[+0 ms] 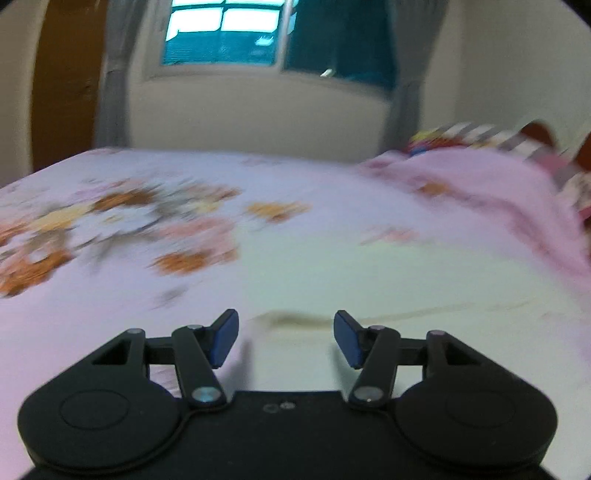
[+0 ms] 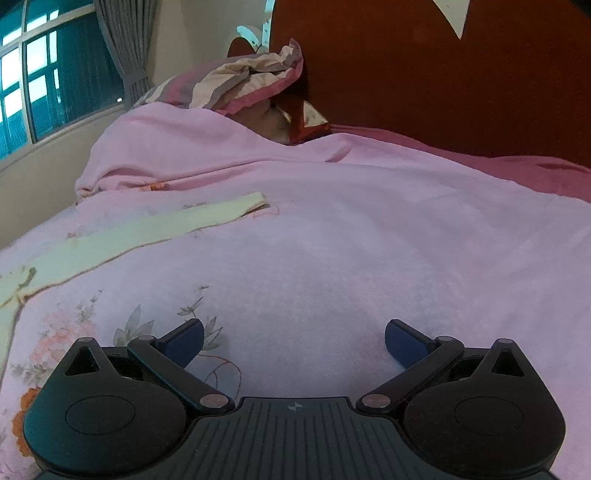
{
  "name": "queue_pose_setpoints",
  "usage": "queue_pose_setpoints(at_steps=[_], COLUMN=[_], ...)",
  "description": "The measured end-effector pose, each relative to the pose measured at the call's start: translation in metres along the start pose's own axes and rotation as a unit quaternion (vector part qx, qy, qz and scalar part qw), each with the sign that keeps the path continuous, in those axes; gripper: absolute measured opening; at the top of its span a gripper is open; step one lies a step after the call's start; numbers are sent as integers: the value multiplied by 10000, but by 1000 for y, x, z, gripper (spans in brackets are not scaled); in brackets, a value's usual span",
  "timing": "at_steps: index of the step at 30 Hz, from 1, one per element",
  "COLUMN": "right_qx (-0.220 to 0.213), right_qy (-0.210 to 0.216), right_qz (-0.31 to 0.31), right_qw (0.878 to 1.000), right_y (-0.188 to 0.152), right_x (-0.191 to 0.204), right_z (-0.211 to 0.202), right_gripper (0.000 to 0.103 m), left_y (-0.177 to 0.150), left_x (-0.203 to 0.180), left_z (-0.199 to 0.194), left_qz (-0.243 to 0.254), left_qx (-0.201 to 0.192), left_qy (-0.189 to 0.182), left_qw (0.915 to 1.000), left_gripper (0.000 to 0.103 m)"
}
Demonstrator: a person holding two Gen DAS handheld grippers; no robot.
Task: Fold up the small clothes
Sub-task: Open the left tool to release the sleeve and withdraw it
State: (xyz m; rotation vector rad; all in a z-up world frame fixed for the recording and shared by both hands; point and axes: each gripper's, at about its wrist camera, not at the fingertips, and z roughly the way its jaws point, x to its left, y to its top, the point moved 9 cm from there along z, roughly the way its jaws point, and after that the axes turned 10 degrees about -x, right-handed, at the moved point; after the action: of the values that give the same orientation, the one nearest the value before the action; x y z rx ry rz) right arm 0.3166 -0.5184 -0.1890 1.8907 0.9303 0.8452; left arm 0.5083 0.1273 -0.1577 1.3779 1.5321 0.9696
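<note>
A small pale cream garment (image 1: pixel 388 273) lies flat on the pink floral bedsheet (image 1: pixel 110 229), blurred in the left wrist view. My left gripper (image 1: pixel 285 334) hovers just over its near edge, open, with nothing between the blue pads (image 1: pixel 225 341). In the right wrist view the same cream garment (image 2: pixel 147 230) stretches as a long strip at the left, one end reaching toward the blanket. My right gripper (image 2: pixel 295 338) stands wide open over bare bedsheet (image 2: pixel 332 277), to the right of the garment and apart from it.
A heaped pink blanket (image 2: pixel 277 158) and a striped pillow (image 2: pixel 251 77) lie at the head of the bed, against a dark red headboard (image 2: pixel 443 66). Beyond the bed's far side are a wall, a window (image 1: pixel 225 33) and grey curtains (image 1: pixel 406 92).
</note>
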Motion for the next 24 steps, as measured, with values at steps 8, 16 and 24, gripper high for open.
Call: queue_pose_setpoints(at_steps=[8,16,24], right_qx=[79,148,145], right_qy=[-250,-328,-334], right_qz=[-313,-468,-483], right_qw=[9992,9983,9982], right_y=[-2,-6,-6], right_x=[6,8,8], right_z=[3,6,4], right_gripper=[103,103,103], left_y=[-11,-9,11], left_x=[28,43,40], left_z=[46,43,47], left_qz=[-72,-305,182], left_qx=[436,330,-146], left_qy=[384,451,878], left_qw=[9983,9980,9959], left_gripper=[59,61,64])
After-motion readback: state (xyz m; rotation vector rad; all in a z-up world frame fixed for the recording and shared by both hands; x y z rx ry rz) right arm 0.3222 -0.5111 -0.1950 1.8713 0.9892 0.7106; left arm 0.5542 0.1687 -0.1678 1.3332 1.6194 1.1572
